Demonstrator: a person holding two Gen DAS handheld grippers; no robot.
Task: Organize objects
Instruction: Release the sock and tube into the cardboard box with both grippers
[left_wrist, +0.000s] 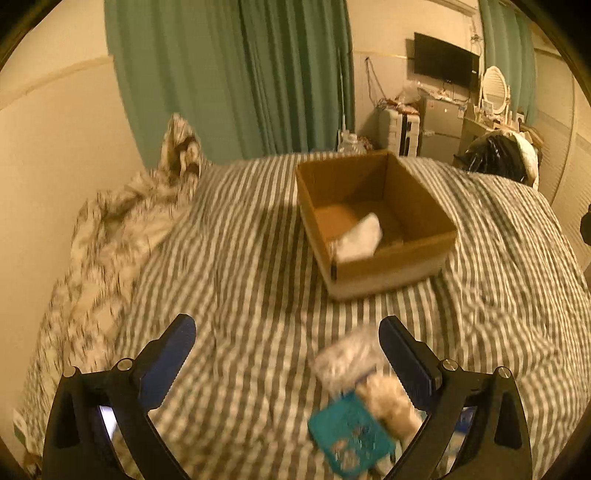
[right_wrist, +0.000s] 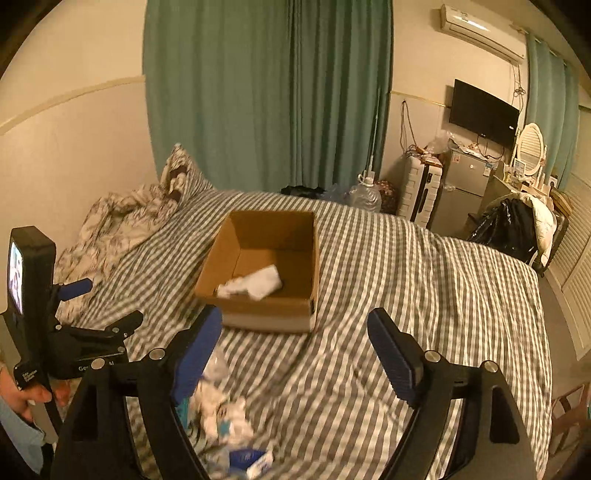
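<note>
Brown cardboard box (left_wrist: 376, 221) sits open-topped mid-bed on the striped cover (left_wrist: 240, 258), 1 crumpled white cloth (left_wrist: 360, 238) inside by its near wall. Left gripper (left_wrist: 287, 332) fingers stand wide, empty; right gripper (right_wrist: 295, 328) fingers are parted, empty. Only the left view shows a teal packet (left_wrist: 349, 435) among the blurred near clutter; the right view shows the bed's right edge, striped cover bare between.

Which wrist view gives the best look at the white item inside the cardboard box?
The right wrist view: it looks down into the cardboard box, so the white item lies nearly whole on the floor. In the left wrist view the item is blurred and its lower edge is cut by the box's near wall.
</note>
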